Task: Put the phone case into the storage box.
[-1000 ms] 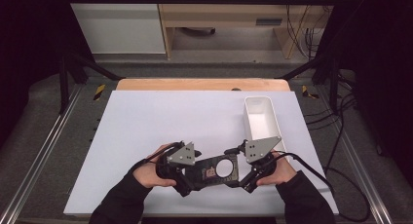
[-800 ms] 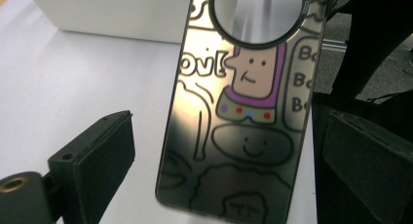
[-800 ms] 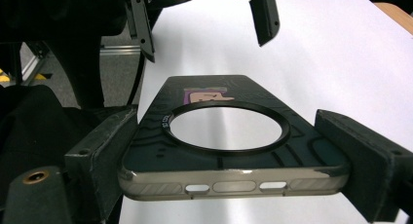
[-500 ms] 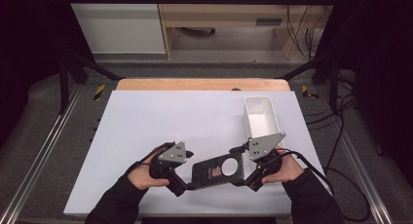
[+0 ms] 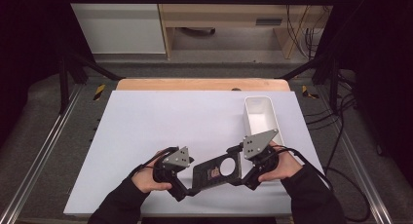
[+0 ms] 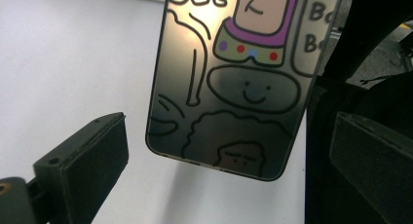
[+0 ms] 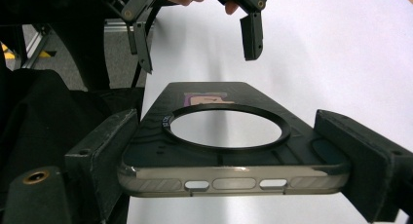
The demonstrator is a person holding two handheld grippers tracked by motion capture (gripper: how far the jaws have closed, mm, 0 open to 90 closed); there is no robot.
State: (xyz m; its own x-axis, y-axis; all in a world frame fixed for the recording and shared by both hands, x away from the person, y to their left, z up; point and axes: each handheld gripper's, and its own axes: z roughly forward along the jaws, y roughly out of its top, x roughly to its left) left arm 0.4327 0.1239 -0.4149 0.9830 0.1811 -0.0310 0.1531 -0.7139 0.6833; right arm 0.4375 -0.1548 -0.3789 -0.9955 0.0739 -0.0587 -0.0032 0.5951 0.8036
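A dark, see-through phone case (image 5: 214, 173) with a round ring and cartoon drawings hangs just above the white table near its front edge. My right gripper (image 5: 242, 168) is shut on the case's right end; in the right gripper view both jaws press the short edge of the case (image 7: 229, 151). My left gripper (image 5: 186, 186) stands open at the other end. In the left gripper view the case (image 6: 234, 87) reaches between the two spread jaws without touching them. The left gripper (image 7: 195, 39) also appears open beyond the case in the right gripper view.
A white rectangular bin (image 5: 260, 114) stands at the right of the white table cover (image 5: 160, 121), just behind my right hand. A wooden strip (image 5: 195, 84) runs along the table's back edge. Metal rails and cables lie on the floor at both sides.
My left gripper has drawn back a little to the left from the case. The case stays in my right gripper and now sits slightly more tilted.
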